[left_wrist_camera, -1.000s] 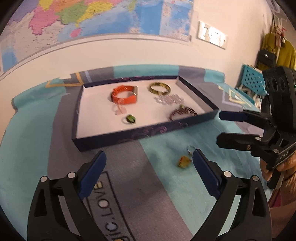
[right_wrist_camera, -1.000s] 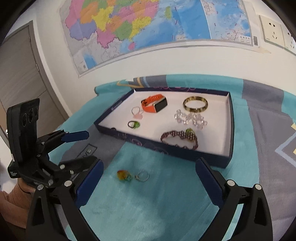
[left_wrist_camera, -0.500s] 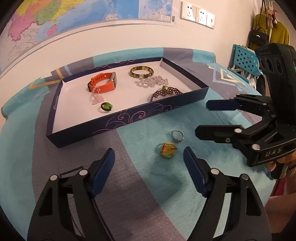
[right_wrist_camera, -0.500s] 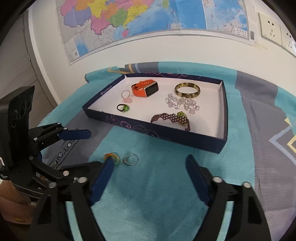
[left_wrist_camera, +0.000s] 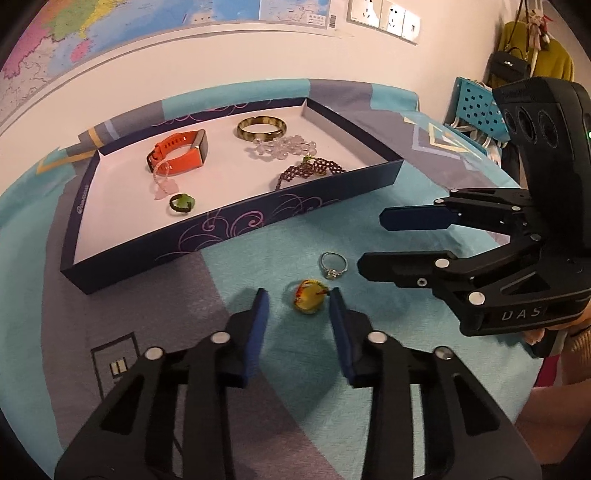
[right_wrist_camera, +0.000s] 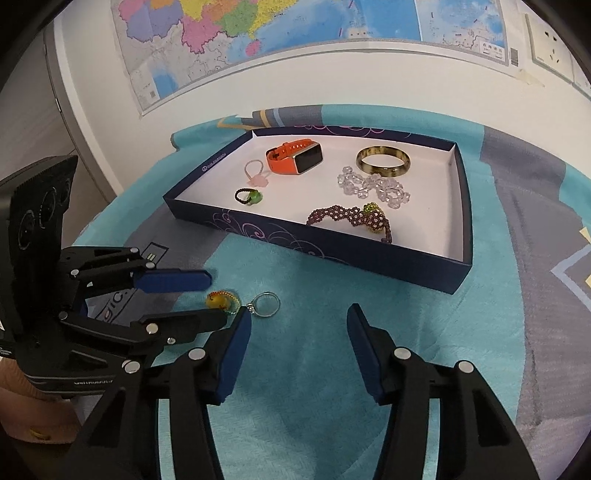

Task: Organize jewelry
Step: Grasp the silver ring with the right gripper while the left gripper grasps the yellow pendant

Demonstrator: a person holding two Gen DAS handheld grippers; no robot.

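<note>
A yellow bead ring (left_wrist_camera: 308,296) (right_wrist_camera: 220,300) lies on the teal cloth with a silver ring (left_wrist_camera: 333,264) (right_wrist_camera: 265,304) beside it. My left gripper (left_wrist_camera: 298,297) (right_wrist_camera: 212,299) is open, its jaws on either side of the yellow ring, not touching it. My right gripper (right_wrist_camera: 298,317) (left_wrist_camera: 373,242) is open and empty, just right of the silver ring. The dark blue tray (left_wrist_camera: 236,230) (right_wrist_camera: 373,254) holds an orange watch (left_wrist_camera: 181,152), a bangle (right_wrist_camera: 383,160), a clear bead bracelet (right_wrist_camera: 373,186), a purple bead bracelet (right_wrist_camera: 351,218), a green ring (right_wrist_camera: 249,196) and a pink ring (right_wrist_camera: 255,173).
The cloth covers a table against a white wall with a map (right_wrist_camera: 277,33). A teal perforated basket (left_wrist_camera: 476,107) and hanging clothes (left_wrist_camera: 532,59) stand to the right.
My left gripper has moved down and forward and narrowed around the yellow ring. My right gripper has come closer to the silver ring and narrowed somewhat.
</note>
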